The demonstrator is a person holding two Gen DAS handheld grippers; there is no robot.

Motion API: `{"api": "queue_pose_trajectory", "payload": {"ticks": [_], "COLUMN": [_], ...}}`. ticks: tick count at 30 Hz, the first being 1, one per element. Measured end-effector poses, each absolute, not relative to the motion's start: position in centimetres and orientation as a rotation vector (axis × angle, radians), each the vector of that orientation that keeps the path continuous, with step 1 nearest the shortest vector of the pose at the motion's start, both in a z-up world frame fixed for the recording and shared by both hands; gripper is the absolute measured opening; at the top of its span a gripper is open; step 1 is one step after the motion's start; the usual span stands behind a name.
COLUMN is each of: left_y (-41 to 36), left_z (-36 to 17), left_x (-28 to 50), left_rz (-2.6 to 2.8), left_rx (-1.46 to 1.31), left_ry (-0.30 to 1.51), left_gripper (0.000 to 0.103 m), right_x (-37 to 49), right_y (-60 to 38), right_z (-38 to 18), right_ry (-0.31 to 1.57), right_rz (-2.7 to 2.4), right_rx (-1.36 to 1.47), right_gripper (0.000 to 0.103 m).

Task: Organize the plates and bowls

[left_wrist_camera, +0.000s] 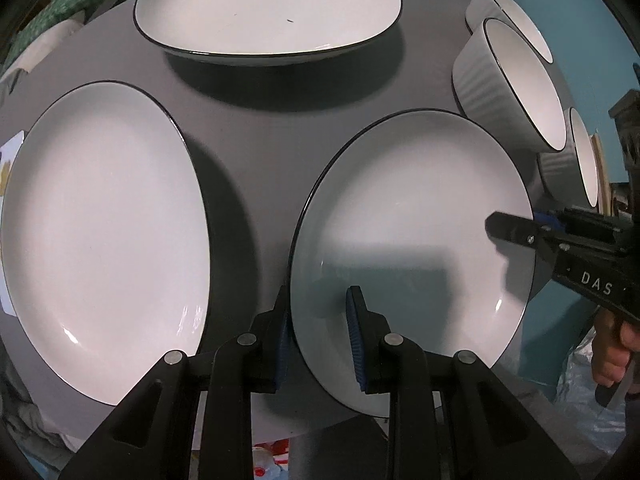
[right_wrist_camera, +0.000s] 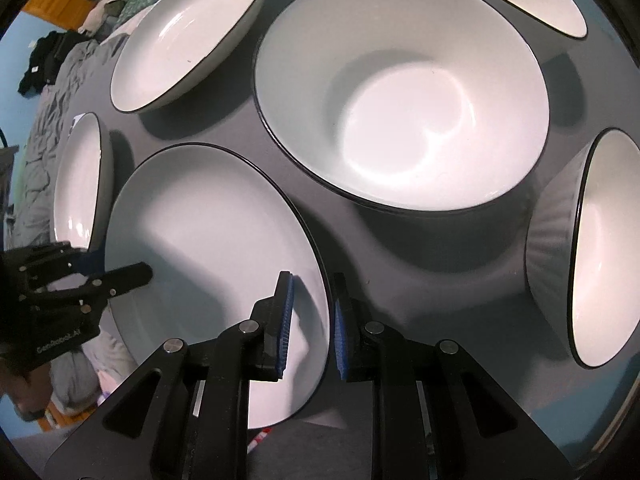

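A white plate with a dark rim point(left_wrist_camera: 412, 220) hangs over the near edge of the grey table point(left_wrist_camera: 248, 152), held at both sides. My left gripper point(left_wrist_camera: 318, 296) is shut on its left rim, one blue pad inside the plate and one outside. My right gripper point(right_wrist_camera: 313, 280) is shut on the opposite rim of the same plate point(right_wrist_camera: 208, 240). Each wrist view shows the other tool across the plate: the right gripper point(left_wrist_camera: 516, 232) and the left gripper point(right_wrist_camera: 132, 274). Only the upper finger of each shows there.
A large flat plate point(left_wrist_camera: 104, 240) lies to the left and a deep plate point(left_wrist_camera: 268, 8) at the back. A wide bowl point(right_wrist_camera: 404, 92) sits past the held plate, and ribbed bowls point(left_wrist_camera: 512, 84) point(right_wrist_camera: 592, 248) line the right side. A hand point(left_wrist_camera: 612, 352) grips the right tool.
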State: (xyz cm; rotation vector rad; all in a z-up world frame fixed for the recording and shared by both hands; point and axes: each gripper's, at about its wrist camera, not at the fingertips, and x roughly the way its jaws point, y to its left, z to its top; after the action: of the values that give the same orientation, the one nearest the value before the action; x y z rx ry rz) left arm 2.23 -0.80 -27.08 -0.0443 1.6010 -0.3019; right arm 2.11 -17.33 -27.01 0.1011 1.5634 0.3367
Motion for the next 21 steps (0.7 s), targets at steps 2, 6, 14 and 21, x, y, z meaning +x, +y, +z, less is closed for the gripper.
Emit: {"api": "queue_pose_trajectory", "payload": {"ticks": [2, 6, 14, 21], "left_y": [-0.1, 3.2, 7.1, 8.7], "left_z": [-26.8, -27.3, -27.8, -27.3], "left_x": [2.3, 3.6, 4.7, 4.9], "left_rz": [-0.305, -0.308, -0.299, -0.268], "left_rx": [-0.051, -0.099, -0.147, -0.116], "left_ry": [1.603, 1.606, 1.609, 1.631], "left_gripper": [0.026, 0.026, 0.023, 0.023], "right_x": [2.7, 3.0, 2.2, 2.4], "right_y": [-16.0, -15.8, -16.7, -16.7], "right_z": [-27.2, -27.6, -27.7, -27.4], "right_ry": [1.573, 1.584, 1.567, 1.588], "right_rz": [0.329, 0.319, 0.296, 0.303], "right_rx": [0.110, 0.148, 0.211, 0.239], "right_gripper": [0.019, 0.020, 0.020, 0.016]}}
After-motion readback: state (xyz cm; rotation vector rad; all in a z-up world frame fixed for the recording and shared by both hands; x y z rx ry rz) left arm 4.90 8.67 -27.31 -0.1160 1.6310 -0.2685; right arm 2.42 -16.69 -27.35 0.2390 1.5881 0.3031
